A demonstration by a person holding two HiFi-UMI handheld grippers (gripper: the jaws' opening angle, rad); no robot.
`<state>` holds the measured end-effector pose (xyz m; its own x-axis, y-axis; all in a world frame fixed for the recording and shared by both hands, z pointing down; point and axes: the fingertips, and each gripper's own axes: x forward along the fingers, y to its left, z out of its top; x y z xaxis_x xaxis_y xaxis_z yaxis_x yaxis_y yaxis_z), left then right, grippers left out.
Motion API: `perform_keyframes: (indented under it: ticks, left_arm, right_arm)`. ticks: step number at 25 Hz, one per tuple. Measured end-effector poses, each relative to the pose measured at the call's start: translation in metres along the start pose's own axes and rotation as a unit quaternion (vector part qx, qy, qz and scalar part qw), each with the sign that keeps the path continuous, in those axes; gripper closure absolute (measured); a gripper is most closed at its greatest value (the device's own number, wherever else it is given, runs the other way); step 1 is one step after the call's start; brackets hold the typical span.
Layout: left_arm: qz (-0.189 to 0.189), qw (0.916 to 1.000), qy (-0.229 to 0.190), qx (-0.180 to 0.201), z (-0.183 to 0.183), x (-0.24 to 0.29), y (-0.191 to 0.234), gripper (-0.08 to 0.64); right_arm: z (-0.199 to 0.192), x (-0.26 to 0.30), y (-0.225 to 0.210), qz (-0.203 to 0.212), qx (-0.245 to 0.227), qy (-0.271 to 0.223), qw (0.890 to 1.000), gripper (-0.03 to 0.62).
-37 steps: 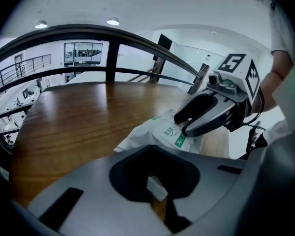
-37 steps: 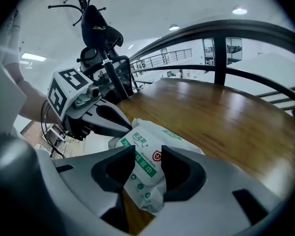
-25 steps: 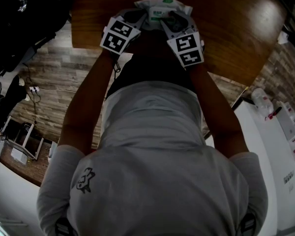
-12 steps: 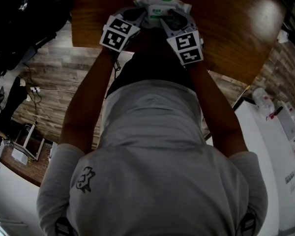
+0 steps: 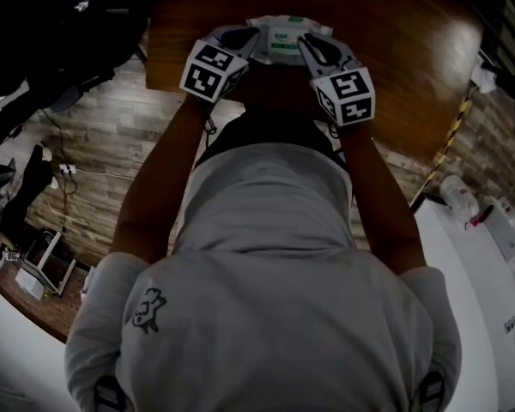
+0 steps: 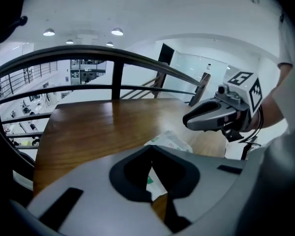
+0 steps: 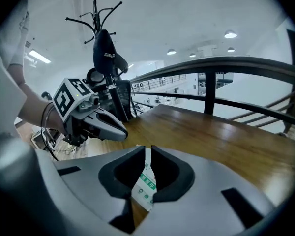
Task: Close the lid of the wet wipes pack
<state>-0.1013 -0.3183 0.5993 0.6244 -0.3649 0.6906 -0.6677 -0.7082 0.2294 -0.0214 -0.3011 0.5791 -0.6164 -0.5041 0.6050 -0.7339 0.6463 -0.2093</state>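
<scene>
Found the wet wipes pack [image 5: 309, 27] lying flat on the worktop [image 5: 412, 50], close to its near edge, just ahead of both grippers. Noted a change from a second earlier: tips down at the pack then. Now saw the left gripper [image 5: 247, 41] and the right gripper [image 5: 312, 50] raised off it, hovering at either side and apart from it. Read the left gripper's jaws as closed tip to tip, nothing between them, only the pack showing below. Caught the right gripper's jaws closing from wide to a narrow slit, likewise empty, the pack's green label [image 7: 146, 183] seen through the gap. Made out nothing standing up from the pack. Judged the lid [image 5: 285, 41] pressed home and the task as good as done; could not confirm the latch.
</scene>
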Motion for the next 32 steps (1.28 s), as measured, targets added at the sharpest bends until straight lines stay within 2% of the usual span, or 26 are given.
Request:
perform_keyframes:
  ticks: [7,11,14,20,23,32]
  left_arm:
    - [0.021,0.9964,-0.082,0.006,0.056,-0.065,-0.005,0.548]
    - [0.029,0.9914,-0.122,0.037,0.086,-0.107,-0.018,0.548]
    - [0.046,0.9839,-0.162,0.060,0.109,-0.149,-0.030,0.548]
    - [0.065,0.9611,-0.250,0.097,0.149,-0.237,-0.052,0.548]
    - [0.063,0.9524,-0.278,0.108,0.153,-0.274,-0.065,0.548]
    - [0.043,0.9417,-0.319,0.098,0.146,-0.333,-0.085,0.548]
  right_arm:
    - [0.058,-0.048,0.019,-0.004,0.001,-0.059,0.998,0.554]
    - [0.096,-0.085,0.035,-0.009,-0.019,-0.104,0.994,0.555]
    - [0.125,-0.117,0.051,-0.015,-0.032,-0.139,0.990,0.557]
    - [0.172,-0.171,0.087,-0.022,-0.039,-0.203,0.978,0.557]
    - [0.182,-0.195,0.104,-0.021,-0.040,-0.227,0.973,0.557]
    - [0.190,-0.245,0.123,-0.031,-0.025,-0.271,0.962,0.557]
